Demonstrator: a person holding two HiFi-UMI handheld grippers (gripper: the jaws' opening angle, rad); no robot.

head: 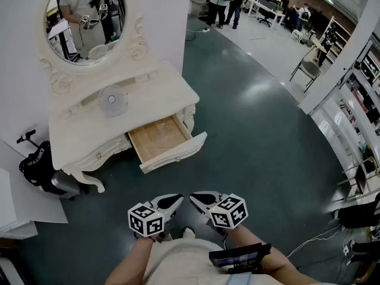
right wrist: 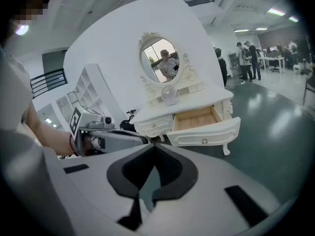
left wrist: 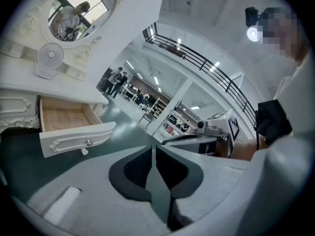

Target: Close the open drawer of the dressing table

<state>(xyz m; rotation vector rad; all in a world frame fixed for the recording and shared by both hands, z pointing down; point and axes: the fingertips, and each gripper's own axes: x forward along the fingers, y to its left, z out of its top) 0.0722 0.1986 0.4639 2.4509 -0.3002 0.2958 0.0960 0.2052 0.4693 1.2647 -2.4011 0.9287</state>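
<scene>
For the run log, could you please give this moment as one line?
drawer: open | left gripper: shut, empty | right gripper: shut, empty | no contact yet

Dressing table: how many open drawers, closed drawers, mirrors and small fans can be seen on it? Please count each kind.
Open drawer: 1
Closed drawer: 1
Mirror: 1
Small fan: 1
Total: 4

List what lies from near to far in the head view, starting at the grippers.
The left gripper and right gripper side by side → open drawer → fan → oval mirror.
</scene>
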